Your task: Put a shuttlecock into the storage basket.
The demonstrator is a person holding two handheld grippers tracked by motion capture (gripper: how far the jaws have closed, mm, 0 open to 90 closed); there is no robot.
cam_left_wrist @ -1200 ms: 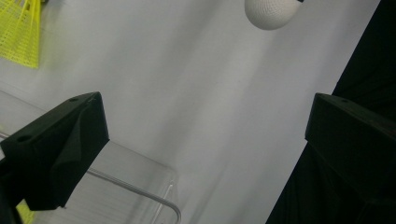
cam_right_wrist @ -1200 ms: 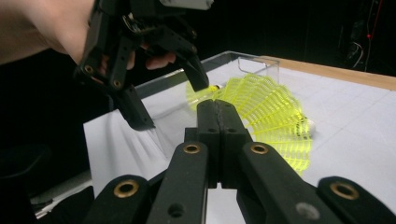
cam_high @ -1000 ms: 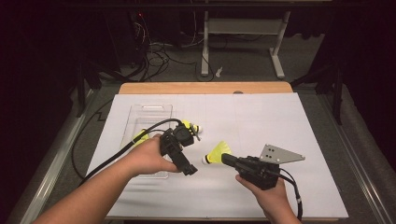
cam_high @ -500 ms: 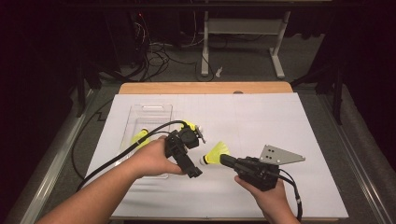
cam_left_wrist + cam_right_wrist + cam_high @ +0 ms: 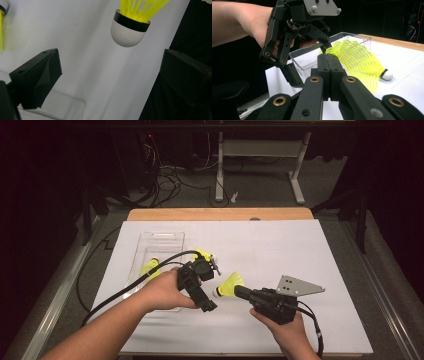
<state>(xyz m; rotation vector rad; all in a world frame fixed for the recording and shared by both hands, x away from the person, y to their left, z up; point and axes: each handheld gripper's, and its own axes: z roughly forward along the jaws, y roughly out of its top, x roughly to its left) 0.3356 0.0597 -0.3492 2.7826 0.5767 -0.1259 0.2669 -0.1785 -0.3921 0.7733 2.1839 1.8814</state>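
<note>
White paper is covering the bench, with dark floor and cables lying beyond its far edge. Nearest the person, the right tool is lying low over the paper, jaws pressed together and pinching the yellow skirt of a shuttlecock, whose white cork is pointing toward the left tool. Seen from the right gripper view, that shuttlecock is fanning out past the closed jaws, cork resting on the paper. Just beside it, the left tool is tilting down in the person's left hand, jaws standing wide apart and gripping nothing; its own view is showing the cork hanging between them, untouched. Farther back, a clear plastic tray is sitting on the paper, a second yellow shuttlecock lying inside it.
</note>
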